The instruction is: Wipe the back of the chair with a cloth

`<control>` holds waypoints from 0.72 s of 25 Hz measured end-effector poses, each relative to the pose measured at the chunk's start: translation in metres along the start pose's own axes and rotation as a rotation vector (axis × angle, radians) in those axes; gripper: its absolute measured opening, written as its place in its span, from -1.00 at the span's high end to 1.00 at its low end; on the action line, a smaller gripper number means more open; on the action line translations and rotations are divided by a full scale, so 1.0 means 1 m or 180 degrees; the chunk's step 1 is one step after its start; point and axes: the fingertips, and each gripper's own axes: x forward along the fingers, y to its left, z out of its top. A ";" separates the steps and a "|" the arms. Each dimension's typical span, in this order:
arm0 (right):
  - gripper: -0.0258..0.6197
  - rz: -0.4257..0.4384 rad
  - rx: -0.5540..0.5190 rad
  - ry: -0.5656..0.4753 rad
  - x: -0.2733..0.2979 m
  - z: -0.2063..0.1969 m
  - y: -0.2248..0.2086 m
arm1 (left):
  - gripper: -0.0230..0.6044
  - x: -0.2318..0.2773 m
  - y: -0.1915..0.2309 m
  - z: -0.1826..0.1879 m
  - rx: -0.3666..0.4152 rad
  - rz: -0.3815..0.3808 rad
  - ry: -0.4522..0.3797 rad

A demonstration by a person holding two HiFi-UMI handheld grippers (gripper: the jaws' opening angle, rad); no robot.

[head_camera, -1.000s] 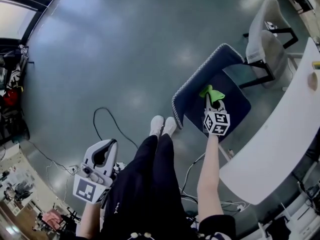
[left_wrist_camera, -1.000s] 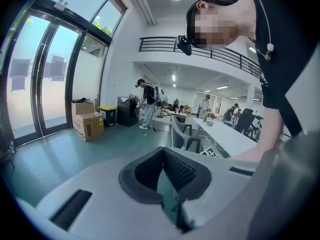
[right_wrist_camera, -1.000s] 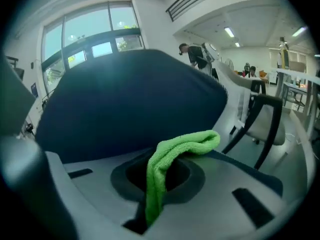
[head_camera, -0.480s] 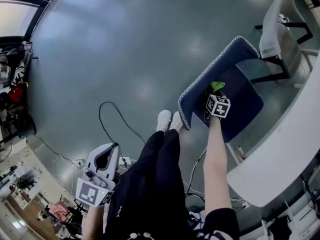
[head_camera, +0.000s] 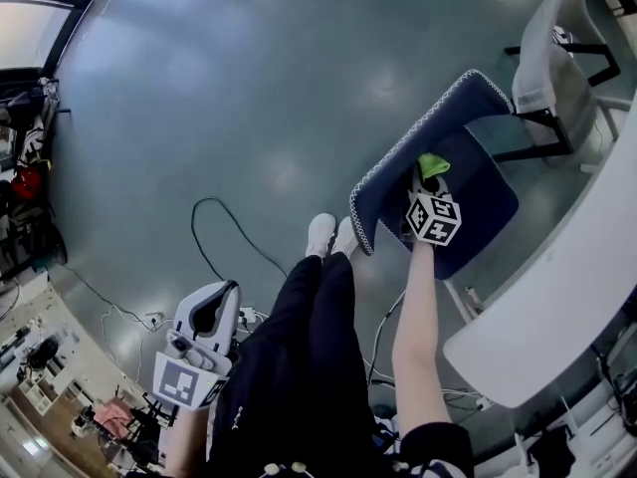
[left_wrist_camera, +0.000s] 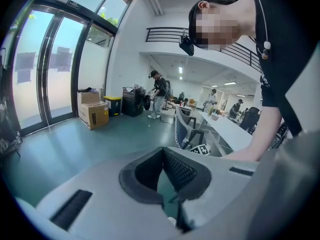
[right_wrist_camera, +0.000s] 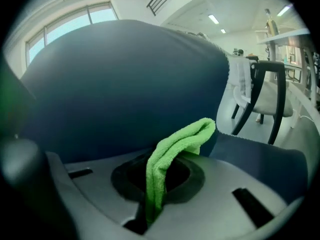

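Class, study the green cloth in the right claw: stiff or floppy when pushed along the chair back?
Probably floppy: the green cloth bends over in a soft fold beyond the right claw. Likely light, since a thin pinch holds it. Its nappy surface should drag, not slide, on the chair back.

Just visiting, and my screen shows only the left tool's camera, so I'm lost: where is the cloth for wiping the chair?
Observer: The green cloth is clamped in the right tool, its free end sticking up.
Visitor: Is it anywhere near its target?
Observer: The head view puts that tool close before the dark blue backrest, above the seat; contact is unclear.
Visitor: And my tool?
Observer: The left tool hangs low beside the person's leg, far from the backrest.
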 end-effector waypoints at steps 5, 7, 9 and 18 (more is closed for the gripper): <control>0.86 0.0133 -0.0079 -0.0370 -0.032 0.051 0.032 | 0.93 -0.001 -0.003 0.008 -0.0015 -0.0010 -0.0075; 0.86 0.0198 -0.0122 -0.0531 -0.047 0.073 0.048 | 0.93 -0.002 -0.004 0.012 -0.0005 -0.0020 -0.0123; 0.86 0.0263 -0.0176 -0.0675 -0.062 0.093 0.065 | 0.93 -0.002 -0.004 0.018 0.0005 -0.0023 -0.0180; 0.86 0.0771 -0.0363 -0.1274 -0.117 0.173 0.140 | 0.93 -0.004 -0.001 0.031 0.0016 -0.0023 -0.0287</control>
